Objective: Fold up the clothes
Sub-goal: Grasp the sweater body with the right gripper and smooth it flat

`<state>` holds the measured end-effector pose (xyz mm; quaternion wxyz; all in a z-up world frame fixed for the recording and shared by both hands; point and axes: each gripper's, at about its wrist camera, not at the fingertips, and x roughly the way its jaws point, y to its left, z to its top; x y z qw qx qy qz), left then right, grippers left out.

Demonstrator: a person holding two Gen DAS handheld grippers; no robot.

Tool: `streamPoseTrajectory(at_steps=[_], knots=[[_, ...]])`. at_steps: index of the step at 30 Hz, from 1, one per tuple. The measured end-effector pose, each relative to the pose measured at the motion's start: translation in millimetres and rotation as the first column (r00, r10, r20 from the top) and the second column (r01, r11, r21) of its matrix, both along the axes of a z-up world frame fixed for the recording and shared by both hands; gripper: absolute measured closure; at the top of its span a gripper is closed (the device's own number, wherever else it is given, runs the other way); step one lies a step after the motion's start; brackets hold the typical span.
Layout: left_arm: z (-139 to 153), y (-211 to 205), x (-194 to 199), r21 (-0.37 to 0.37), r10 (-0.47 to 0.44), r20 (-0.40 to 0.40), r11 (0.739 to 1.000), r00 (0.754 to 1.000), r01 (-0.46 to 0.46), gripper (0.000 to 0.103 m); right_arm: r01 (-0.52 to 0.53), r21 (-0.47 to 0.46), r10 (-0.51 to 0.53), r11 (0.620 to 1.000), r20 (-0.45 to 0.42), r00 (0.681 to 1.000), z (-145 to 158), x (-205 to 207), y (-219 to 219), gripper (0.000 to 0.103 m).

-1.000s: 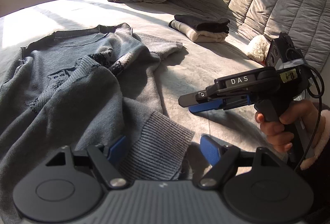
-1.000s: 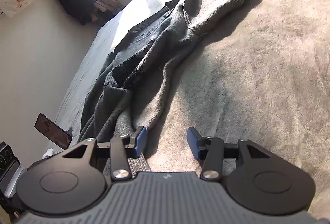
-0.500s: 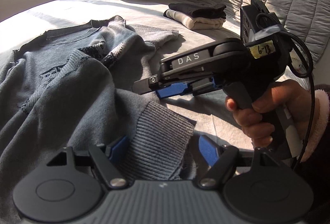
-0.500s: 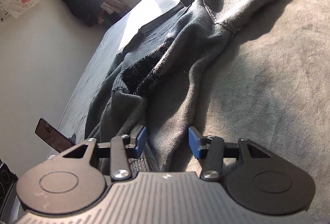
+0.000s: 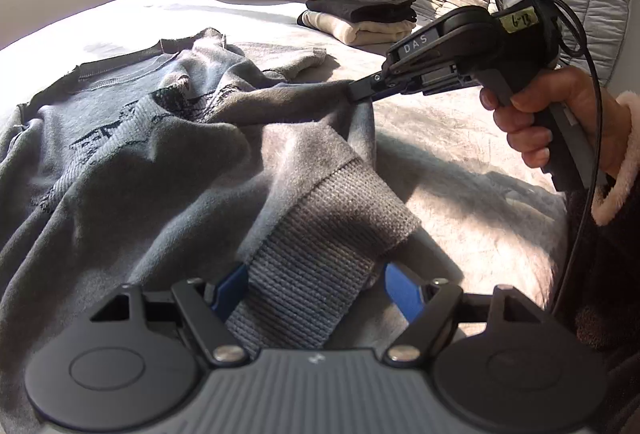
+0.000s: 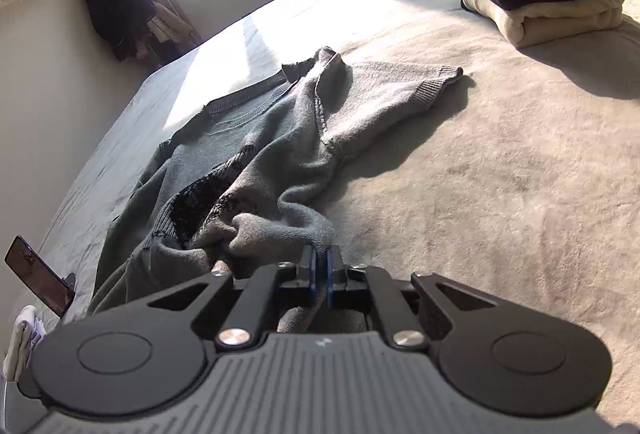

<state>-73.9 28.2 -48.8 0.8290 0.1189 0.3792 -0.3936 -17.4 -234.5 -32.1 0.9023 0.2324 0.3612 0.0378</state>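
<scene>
Sweater: one; right gripper pinching it; left gripper spread.

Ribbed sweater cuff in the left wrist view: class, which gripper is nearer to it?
Left. The left gripper is open around the cuff; the right gripper pinches sweater fabric farther away.

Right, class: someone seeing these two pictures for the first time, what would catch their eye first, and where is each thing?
First, the rumpled grey knitted sweater spread across the beige bed cover, its ribbed hem lying between the open left gripper. Next, the right gripper, shut on a fold of the sweater near its middle. Behind, by the quilted headboard, sits a stack of folded black and cream clothes.
</scene>
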Motion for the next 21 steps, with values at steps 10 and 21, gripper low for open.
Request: streamPoseTrajectory(at_steps=[10,21], knots=[[6,12,3,-0.037,0.041,0.0,0.998,0.999,-0.041,0.026,0.076,-0.114,-0.07,0.991,0.05,0.996,24,26,-31,0.098],[14,89,28,-0.053,0.344,-0.045,0.937,0.938,-0.347,0.026,-0.012,-0.031,0.012,0.999,-0.007,1.0,11,34,-22,0.083]])
